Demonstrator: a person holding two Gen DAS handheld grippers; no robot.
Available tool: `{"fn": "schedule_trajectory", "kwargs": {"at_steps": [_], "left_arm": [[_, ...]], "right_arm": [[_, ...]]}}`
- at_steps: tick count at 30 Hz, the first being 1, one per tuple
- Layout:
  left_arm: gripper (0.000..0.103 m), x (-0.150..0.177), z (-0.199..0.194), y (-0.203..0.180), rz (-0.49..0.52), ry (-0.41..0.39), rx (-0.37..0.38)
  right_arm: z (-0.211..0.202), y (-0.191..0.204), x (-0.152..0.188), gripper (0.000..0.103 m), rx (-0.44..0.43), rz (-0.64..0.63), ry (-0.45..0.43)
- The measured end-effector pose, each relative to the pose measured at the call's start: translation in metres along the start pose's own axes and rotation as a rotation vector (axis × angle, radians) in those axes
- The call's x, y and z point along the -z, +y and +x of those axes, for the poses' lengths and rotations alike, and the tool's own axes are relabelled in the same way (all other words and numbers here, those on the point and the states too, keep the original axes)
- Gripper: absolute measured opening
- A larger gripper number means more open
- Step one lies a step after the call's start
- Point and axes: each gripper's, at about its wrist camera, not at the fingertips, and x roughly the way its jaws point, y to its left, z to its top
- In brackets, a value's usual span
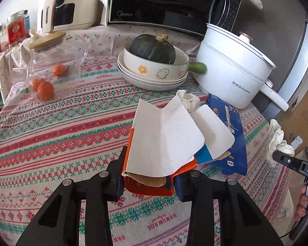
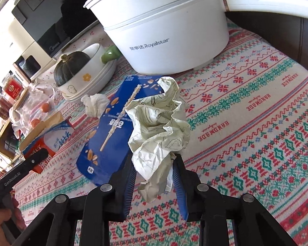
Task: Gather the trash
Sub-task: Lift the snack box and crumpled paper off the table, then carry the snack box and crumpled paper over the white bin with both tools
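Observation:
My left gripper [image 1: 148, 181] is shut on an opened orange carton [image 1: 164, 143] with white flaps, held just above the tablecloth; the carton also shows in the right wrist view [image 2: 45, 141]. My right gripper [image 2: 155, 171] is shut on a crumpled sheet of printed paper [image 2: 160, 127], also in the left wrist view [image 1: 278, 141]. A blue snack box [image 2: 115, 127] lies flat on the table between the grippers, also in the left wrist view [image 1: 232, 135]. A crumpled white tissue [image 2: 95, 103] lies beside the blue box, toward the bowls, also in the left wrist view [image 1: 187, 100].
A white Royalstar electric pot [image 2: 164, 26] stands behind the trash. A bowl with a dark squash [image 1: 152, 50] sits on stacked plates [image 1: 152, 81]. A glass jar with oranges [image 1: 53, 69] stands left. A microwave [image 1: 166, 2] is at the back. Cardboard boxes [image 1: 299, 123] sit beyond the table's right edge.

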Motion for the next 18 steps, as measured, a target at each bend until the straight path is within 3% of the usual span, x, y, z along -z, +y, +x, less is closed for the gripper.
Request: {"fn": "schedule_trajectory", "kwargs": {"at_steps": [18], "left_arm": [[0.039, 0.068, -0.13, -0.067, 0.078, 0.014, 0.145]], "right_arm": [[-0.121, 0.011, 0.062, 0.032, 0.059, -0.019, -0.03]]}}
